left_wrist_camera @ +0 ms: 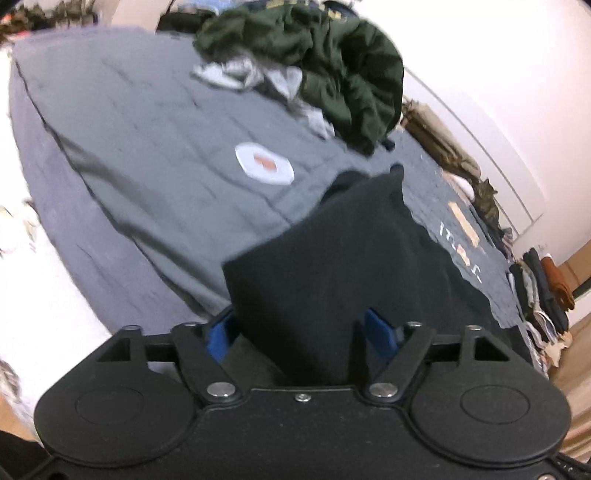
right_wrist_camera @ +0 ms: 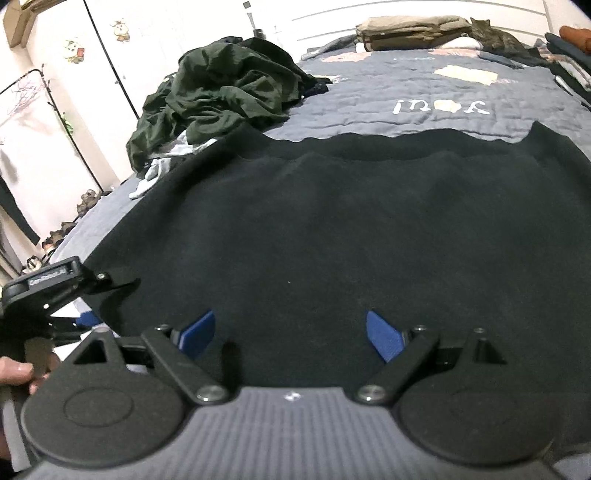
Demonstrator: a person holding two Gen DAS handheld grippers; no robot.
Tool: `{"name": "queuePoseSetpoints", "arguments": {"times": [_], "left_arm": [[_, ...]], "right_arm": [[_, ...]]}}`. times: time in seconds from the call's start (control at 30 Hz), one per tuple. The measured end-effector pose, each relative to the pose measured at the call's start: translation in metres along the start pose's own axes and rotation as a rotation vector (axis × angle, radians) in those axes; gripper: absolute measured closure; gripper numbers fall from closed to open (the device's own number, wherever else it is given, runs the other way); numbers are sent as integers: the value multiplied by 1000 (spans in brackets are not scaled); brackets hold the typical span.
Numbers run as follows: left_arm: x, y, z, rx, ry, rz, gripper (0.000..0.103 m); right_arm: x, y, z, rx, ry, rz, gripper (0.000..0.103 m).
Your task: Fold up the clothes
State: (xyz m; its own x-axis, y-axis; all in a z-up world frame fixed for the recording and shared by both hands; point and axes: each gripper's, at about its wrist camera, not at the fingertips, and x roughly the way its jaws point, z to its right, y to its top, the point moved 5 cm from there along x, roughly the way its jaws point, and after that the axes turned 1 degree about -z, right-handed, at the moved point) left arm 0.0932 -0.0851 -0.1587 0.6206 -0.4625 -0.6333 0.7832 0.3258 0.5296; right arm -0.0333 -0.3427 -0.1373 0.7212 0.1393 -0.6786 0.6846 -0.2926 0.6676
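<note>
I have the black garment (right_wrist_camera: 332, 229) spread flat on the grey quilt (right_wrist_camera: 461, 122), filling the space straight ahead of my right claw (right_wrist_camera: 290, 334). The right claw's blue pads (right_wrist_camera: 384, 334) stand wide apart, hovering over the near part of the cloth with nothing pinched between them. Off to its left, low down, I can see my left claw (right_wrist_camera: 88, 295) at the garment's near left edge, with a hand (right_wrist_camera: 18, 373) on its handle.

From the left claw's own camera, a fold of that same black garment (left_wrist_camera: 332, 266) rises up between the blue pads (left_wrist_camera: 380, 334) and hides most of the left one. The left claw (left_wrist_camera: 299, 336) has its jaws well apart; the cloth sits between them, but I cannot see either pad pressing on it.

Beyond the left claw, farther up the bed, lies a rumpled heap of dark green clothes (left_wrist_camera: 332, 66) with some pale grey pieces (left_wrist_camera: 240, 74) beneath it. To the far right of that claw, a row of folded clothes (left_wrist_camera: 543, 291) lines the quilt's edge. Ahead of the right claw, at the far end of the bed, folded tan bedding (right_wrist_camera: 410, 33) lies by the wall with a cat (right_wrist_camera: 495, 37) beside it.
</note>
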Motion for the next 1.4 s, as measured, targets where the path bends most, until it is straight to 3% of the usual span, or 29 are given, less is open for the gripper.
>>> {"name": "queuePoseSetpoints", "arguments": {"times": [0.13, 0.2, 0.27, 0.37, 0.43, 0.5, 0.57, 0.63, 0.7, 0.8, 1.17, 1.4], "left_arm": [[6, 2, 8, 41, -3, 35, 24], [1, 2, 11, 64, 3, 65, 52], [-4, 2, 12, 73, -8, 96, 69], [-6, 5, 12, 32, -26, 111, 69], [1, 5, 12, 15, -10, 89, 62], [8, 4, 12, 2, -8, 67, 45], [15, 4, 14, -2, -15, 48, 35], [16, 4, 16, 3, -21, 59, 38], [15, 6, 16, -3, -21, 70, 71], [9, 8, 18, -15, -54, 90, 82], [-7, 7, 63, 150, -87, 196, 86], [-14, -9, 126, 365, -163, 257, 87]], "right_arm": [[-4, 0, -1, 1, -20, 6, 14], [-8, 1, -1, 7, -25, 11, 14], [-11, 2, 0, 12, -23, 19, 14], [-15, 2, 3, 20, -22, 25, 14], [-16, 1, 4, 20, -23, 26, 14], [-17, 0, 6, 19, -24, 27, 14], [-18, -1, 7, 19, -25, 27, 14], [-20, -2, 8, 19, -27, 29, 14], [-21, -2, 11, 21, -28, 33, 14], [-22, -2, 15, 26, -29, 41, 14], [-36, 2, 42, 94, -32, 80, 14], [-54, 3, 68, 152, -50, 121, 14]]}}
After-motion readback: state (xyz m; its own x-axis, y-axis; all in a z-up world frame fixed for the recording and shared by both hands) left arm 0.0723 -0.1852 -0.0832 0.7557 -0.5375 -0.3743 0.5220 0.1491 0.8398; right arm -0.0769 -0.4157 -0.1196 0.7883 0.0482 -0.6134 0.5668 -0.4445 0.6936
